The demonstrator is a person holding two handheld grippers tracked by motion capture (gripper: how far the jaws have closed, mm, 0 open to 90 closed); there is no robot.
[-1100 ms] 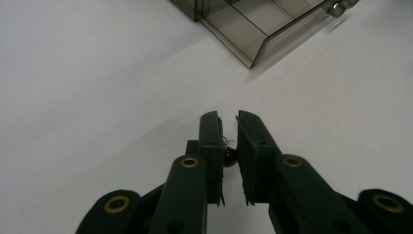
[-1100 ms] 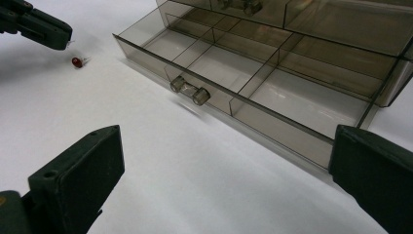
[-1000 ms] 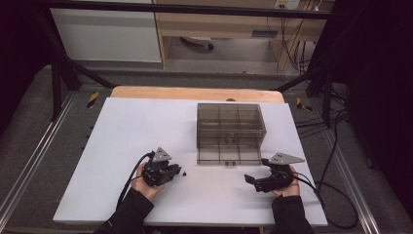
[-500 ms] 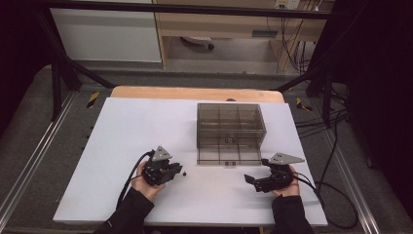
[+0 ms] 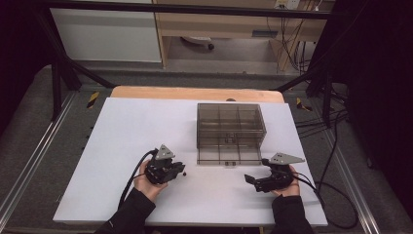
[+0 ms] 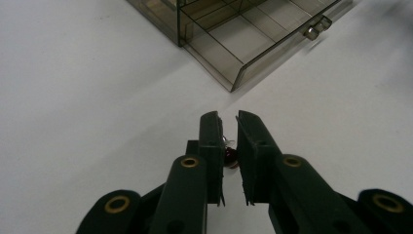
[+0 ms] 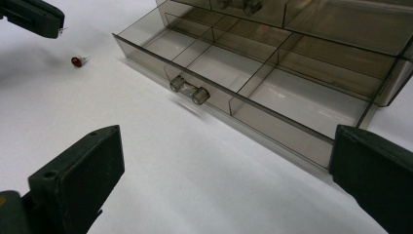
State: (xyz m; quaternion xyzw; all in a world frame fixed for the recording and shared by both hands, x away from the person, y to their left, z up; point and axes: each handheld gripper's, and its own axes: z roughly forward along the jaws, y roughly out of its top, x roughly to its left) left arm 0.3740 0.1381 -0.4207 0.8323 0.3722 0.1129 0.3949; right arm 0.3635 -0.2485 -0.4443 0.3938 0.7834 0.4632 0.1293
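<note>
While drawer (image 7: 229,92) gapes, bead (image 7: 76,61) (red) lies near.

Lab or test bay, set up for recording. White tabletop (image 5: 122,146) laid over a wooden board, whose bare strip shows along the tabletop's far edge. Black frame struts (image 5: 63,73) rise at the far left and far right corners, and a dark crossbar runs overhead. Metal rails (image 5: 29,165) flank the left and right edges, set on grey matting. Loose black cables (image 5: 336,161) trail off the right edge and hang behind the far right corner. Past the far edge: a white cabinet panel (image 5: 104,34) and a wooden bench with an open shelf. Surroundings dark, light falling on the tabletop.
</note>
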